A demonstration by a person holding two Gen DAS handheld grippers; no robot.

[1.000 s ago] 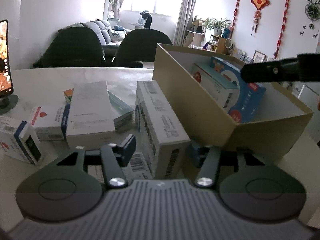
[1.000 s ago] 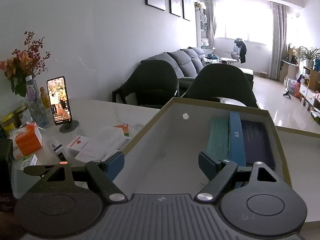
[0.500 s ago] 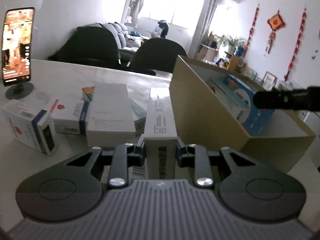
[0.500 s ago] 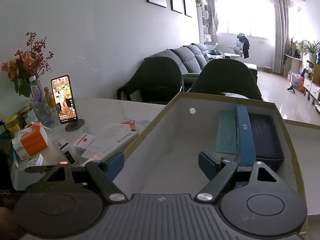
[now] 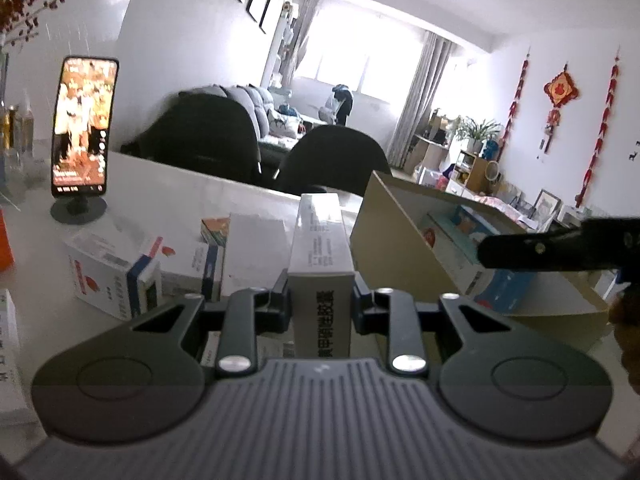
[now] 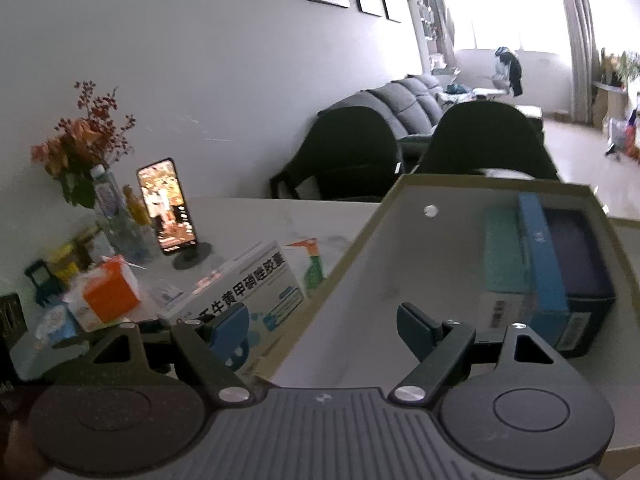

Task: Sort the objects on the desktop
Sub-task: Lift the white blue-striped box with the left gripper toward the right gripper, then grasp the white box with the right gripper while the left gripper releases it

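A: Lettering first. Left tool (image 5: 321,300) is clamped on a white medicine box (image 5: 322,240), pads pressed against both long sides. Black Chinese characters run down its near end; the right wrist view shows a row of them on its broad face (image 6: 256,284). I cannot make them out reliably. The box is lifted above the tabletop (image 5: 36,280), just left of the cardboard box (image 5: 384,236).

B: Right tool (image 6: 324,328)?

A: Jaws apart, nothing between the pads. It hangs over the near left corner of the cardboard box (image 6: 360,264), left finger outside the wall, right finger inside.

B: Count inside the cardboard box?

A: Three packs on edge at the far right wall: one teal (image 6: 502,252), one blue (image 6: 540,264), one dark navy (image 6: 580,256). Print on them is blurred.

B: On the tabletop?

A: Four medicine boxes readable as separate in the left wrist view: one white-and-blue with red logo (image 5: 110,276), one behind it with red mark (image 5: 188,258), one plain white (image 5: 256,256), one with orange-green print (image 5: 215,229). One phone on a stand (image 5: 83,132), screen lit.
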